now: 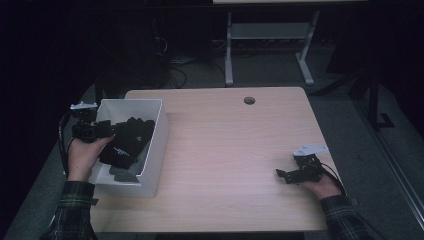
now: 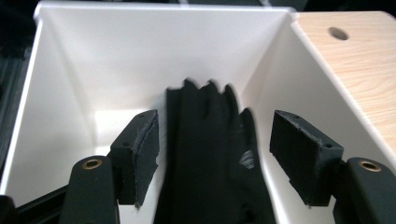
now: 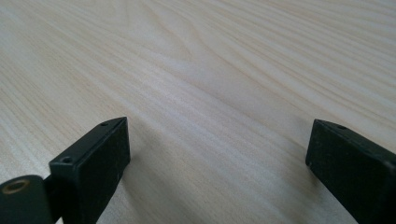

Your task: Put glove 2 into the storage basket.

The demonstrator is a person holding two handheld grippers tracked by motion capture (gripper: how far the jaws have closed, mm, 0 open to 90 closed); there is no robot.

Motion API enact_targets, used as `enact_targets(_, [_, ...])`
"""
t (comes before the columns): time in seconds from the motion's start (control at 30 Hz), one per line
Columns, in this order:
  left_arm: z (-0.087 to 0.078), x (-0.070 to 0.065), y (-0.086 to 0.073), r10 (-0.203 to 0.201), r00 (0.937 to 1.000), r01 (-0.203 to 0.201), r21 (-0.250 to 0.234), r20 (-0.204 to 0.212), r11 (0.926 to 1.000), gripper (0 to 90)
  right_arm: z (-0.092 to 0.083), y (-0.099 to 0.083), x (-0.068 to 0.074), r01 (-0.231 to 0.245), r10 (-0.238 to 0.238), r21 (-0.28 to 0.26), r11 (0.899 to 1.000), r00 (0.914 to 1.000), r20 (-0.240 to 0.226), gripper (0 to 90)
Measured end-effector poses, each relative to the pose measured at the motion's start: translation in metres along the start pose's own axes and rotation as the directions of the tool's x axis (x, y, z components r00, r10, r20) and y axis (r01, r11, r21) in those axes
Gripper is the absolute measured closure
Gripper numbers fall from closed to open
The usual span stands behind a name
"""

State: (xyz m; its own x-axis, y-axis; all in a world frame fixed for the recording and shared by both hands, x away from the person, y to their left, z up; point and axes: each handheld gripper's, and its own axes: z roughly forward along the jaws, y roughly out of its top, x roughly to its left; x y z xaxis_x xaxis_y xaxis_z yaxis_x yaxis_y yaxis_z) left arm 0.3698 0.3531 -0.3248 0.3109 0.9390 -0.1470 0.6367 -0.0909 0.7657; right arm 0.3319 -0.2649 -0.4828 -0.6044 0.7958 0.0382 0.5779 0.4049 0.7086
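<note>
We found the left gripper [image 2: 212,154] over the white box [image 1: 159,131] at the table's left edge, jaws spread apart, pads clear of the cloth. A black glove [image 2: 210,154] lay between them in the left gripper view, its fingers pointing toward 12 o'clock, its cuff running out under the gripper at 6. So the glove's long axis ran along the gripper's own line of sight, not across it. In the high view the glove [image 1: 127,141] draped inside the box, leaning toward the wall at 3 o'clock. We judged it released into the box, with the gripper's way out up and back toward 6.

The right gripper [image 1: 285,175] rested far off at the table [image 1: 225,150] edge near 4 o'clock, jaws wide, bare wood [image 3: 196,93] between them. The left hand [image 1: 85,152] was plainly the nearer to the glove; the right stood well apart from box and glove alike.
</note>
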Motion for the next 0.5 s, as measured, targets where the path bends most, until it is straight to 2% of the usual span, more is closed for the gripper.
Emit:
enact_targets(0.13, [-0.001,-0.017,0.010,0.044,0.9983,-0.044,-0.013,0.039,0.9989,30.5,0.000,0.000,0.000,0.000,0.000,0.000,1.000,1.0000,0.000,5.9])
enact_targets(0.23, [0.002,-0.031,0.017,0.077,0.9934,-0.076,-0.017,0.086,0.9970,28.5,0.000,0.000,0.000,0.000,0.000,0.000,1.000,1.0000,0.000,5.9])
enact_targets(0.43, [0.013,-0.059,0.028,0.143,0.9768,-0.141,-0.022,0.159,0.9897,24.4,0.000,0.000,0.000,0.000,0.000,0.000,1.000,1.0000,0.000,5.9])
enact_targets(0.47, [0.015,-0.064,0.029,0.145,0.9753,-0.142,-0.026,0.167,0.9895,23.7,0.000,0.000,0.000,0.000,0.000,0.000,1.000,1.0000,0.000,5.9])
enact_targets(0.5, [0.016,-0.068,0.030,0.158,0.9711,-0.156,-0.024,0.179,0.9875,23.3,0.000,0.000,0.000,0.000,0.000,0.000,1.000,1.0000,0.000,5.9])
